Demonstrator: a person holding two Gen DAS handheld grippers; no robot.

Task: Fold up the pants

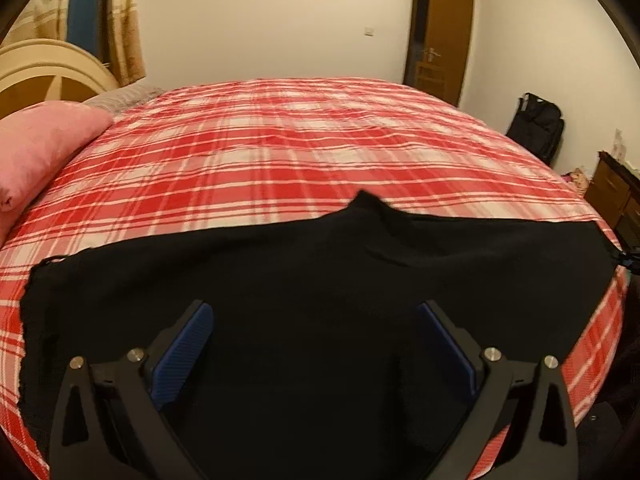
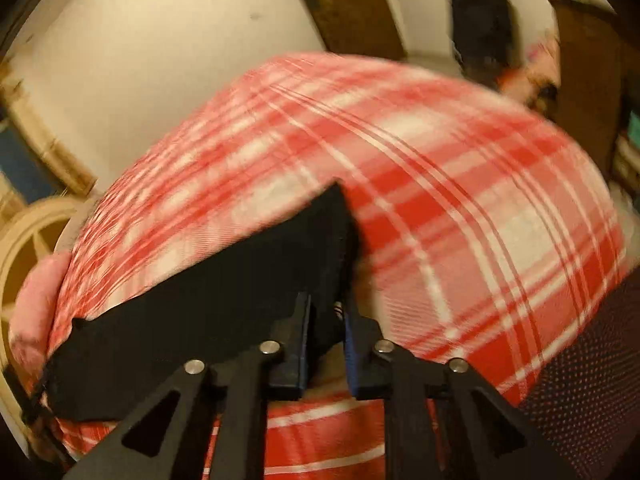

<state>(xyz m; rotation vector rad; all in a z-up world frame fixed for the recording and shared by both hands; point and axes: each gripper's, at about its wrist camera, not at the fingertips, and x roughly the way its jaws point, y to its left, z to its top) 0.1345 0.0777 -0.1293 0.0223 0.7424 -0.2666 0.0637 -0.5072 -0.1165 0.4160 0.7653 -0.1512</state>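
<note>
Black pants [image 1: 312,280] lie spread across the near side of a bed with a red and white plaid cover [image 1: 280,140]. One pointed fold of them sticks up at the far edge. My left gripper [image 1: 318,328] hovers over the middle of the pants, open wide, with nothing between its blue pads [image 1: 192,344]. In the blurred right wrist view, my right gripper [image 2: 327,320] is nearly closed on one end of the pants [image 2: 224,300]. The black cloth runs between its fingers and rises off the plaid cover [image 2: 460,200].
A pink pillow [image 1: 44,148] and a cream headboard [image 1: 48,68] are at the left end of the bed. Beyond the bed stand a brown door [image 1: 440,32], a black bag [image 1: 536,128] and wooden drawers [image 1: 616,196]. Dark dotted cloth [image 2: 580,380] fills the right wrist view's lower right.
</note>
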